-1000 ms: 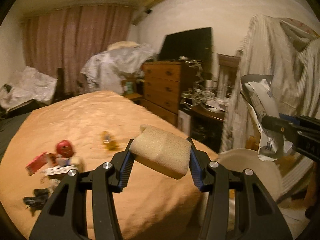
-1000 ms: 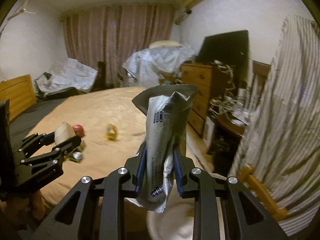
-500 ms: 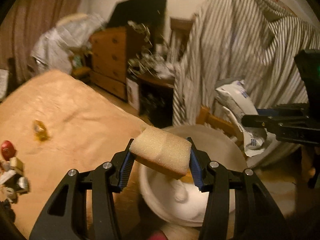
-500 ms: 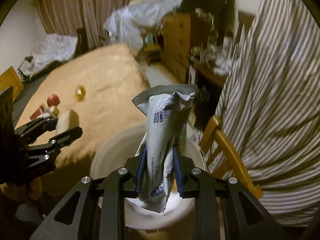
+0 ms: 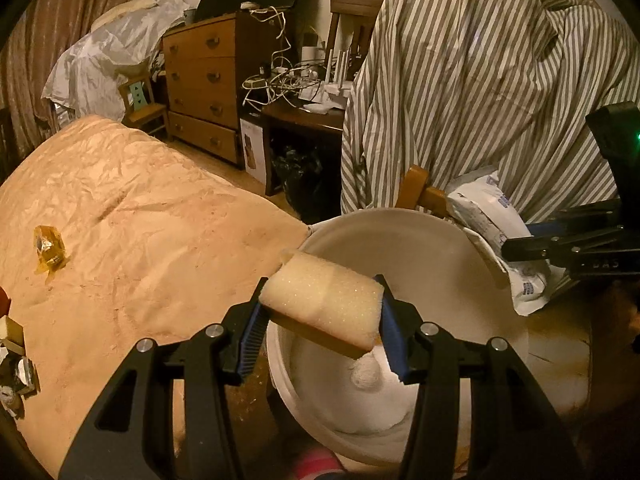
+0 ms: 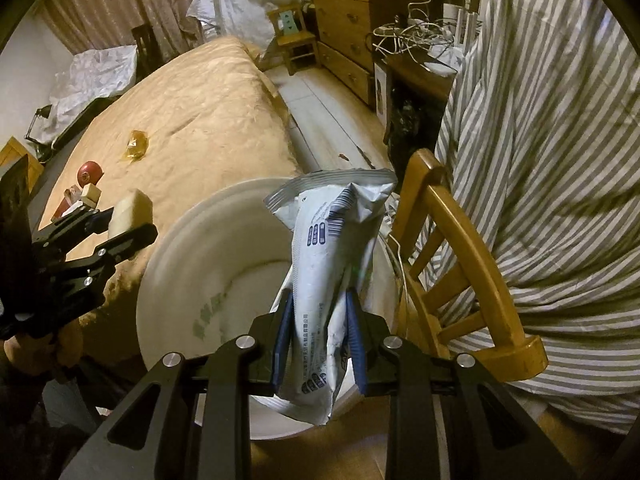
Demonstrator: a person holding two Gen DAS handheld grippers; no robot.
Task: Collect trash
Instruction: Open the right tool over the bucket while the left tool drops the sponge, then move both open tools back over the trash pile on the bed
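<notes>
Left wrist view: the left gripper [image 5: 320, 322] has its jaws clenched on a pale foam sponge [image 5: 322, 300], gripped by its two ends between the blue pads. The sponge hangs over the near part of a white bucket [image 5: 400, 232] that stands on the floor just off the foot corner of the bed [image 5: 140, 240]. A white wad [image 5: 366, 372] lies inside the bucket. At the right edge of the view the right gripper [image 5: 532, 248] reaches in sideways, grasping a white crumpled packet [image 5: 488, 216] over the bucket's far right rim. On the bed, well apart from the bucket, lies an amber wrapper [image 5: 48, 250] toward the left side; more small litter [image 5: 16, 360] sits at the bed's left edge. Behind the bucket a striped cloth [image 5: 480, 80] drapes over a wooden chair [image 5: 420, 192].

Right wrist view: the right gripper [image 6: 318, 336] has its jaws clamped on the lower half of the packet [image 6: 336, 260], which stands upright between the blue pads, its top flared open. Behind it is the bucket [image 6: 192, 248], its mouth tipped toward the camera. The left gripper [image 6: 116, 224] comes in from the left with the sponge [image 6: 132, 210] held at the bucket's left rim. The chair [image 6: 460, 248] stands just beside the bucket on the right, under the striped cloth [image 6: 540, 140]. On the bed [image 6: 200, 120] lie the amber wrapper [image 6: 136, 146], a red round object [image 6: 90, 172] and small boxes [image 6: 86, 194] near the left edge.
</notes>
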